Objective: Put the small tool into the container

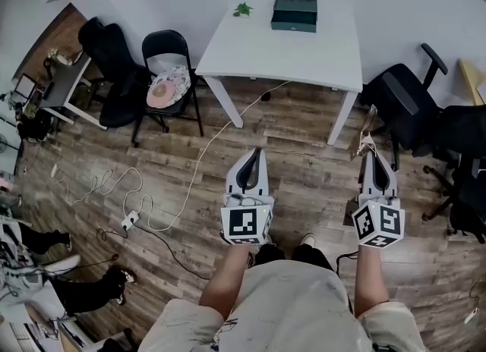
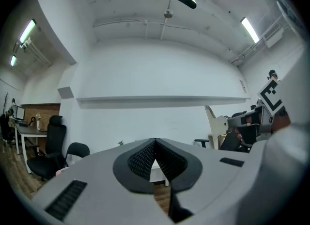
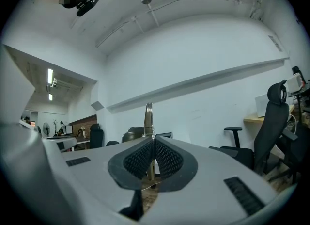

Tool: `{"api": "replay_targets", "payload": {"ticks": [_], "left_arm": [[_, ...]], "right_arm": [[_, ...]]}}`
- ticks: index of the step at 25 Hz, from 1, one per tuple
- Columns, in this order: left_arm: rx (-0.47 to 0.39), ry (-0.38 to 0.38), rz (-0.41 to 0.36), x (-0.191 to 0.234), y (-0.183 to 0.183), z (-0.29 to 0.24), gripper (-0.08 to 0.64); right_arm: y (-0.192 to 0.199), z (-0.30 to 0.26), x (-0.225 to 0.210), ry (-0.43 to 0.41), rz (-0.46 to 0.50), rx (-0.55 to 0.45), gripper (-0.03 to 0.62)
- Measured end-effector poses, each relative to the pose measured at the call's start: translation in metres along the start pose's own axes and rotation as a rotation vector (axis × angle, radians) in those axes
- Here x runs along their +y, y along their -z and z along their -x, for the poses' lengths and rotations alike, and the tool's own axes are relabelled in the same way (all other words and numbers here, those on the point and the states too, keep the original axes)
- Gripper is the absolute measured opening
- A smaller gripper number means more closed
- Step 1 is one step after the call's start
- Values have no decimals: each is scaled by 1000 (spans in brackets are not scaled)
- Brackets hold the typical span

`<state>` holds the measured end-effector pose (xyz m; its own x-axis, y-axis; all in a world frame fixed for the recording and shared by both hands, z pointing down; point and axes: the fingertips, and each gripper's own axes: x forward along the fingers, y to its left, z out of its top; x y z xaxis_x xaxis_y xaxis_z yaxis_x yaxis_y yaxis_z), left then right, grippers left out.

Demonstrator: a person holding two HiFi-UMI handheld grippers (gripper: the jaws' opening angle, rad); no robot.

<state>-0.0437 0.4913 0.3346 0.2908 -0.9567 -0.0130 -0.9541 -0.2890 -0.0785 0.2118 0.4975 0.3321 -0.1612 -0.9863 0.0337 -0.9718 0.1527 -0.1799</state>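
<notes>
Over wood floor [image 1: 311, 172], left gripper [image 2: 155, 142] closed, empty; right gripper [image 3: 154, 140] fingers [image 3: 168, 159] pinch small tool [image 3: 148, 115].

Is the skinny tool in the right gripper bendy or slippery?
Probably stiff: the small tool looks like metal and stands straight above the right gripper. It may be slippery, since it looks smooth and shiny. Likely light, being so thin.

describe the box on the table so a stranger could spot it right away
Look for the white table at the far side of the room. Near its back edge lies a flat, dark green rectangular box. The only other thing on the table is a tiny leafy plant to its left, much smaller and brighter green.
</notes>
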Motion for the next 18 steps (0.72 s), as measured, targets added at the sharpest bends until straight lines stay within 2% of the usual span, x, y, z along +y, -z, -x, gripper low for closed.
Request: {"api": "replay_targets", "payload": {"ticks": [18], "left_arm": [[-13, -11, -31, -71, -11, -19, 6]], "right_arm": [[-4, 13, -69, -25, -44, -13, 18]]}}
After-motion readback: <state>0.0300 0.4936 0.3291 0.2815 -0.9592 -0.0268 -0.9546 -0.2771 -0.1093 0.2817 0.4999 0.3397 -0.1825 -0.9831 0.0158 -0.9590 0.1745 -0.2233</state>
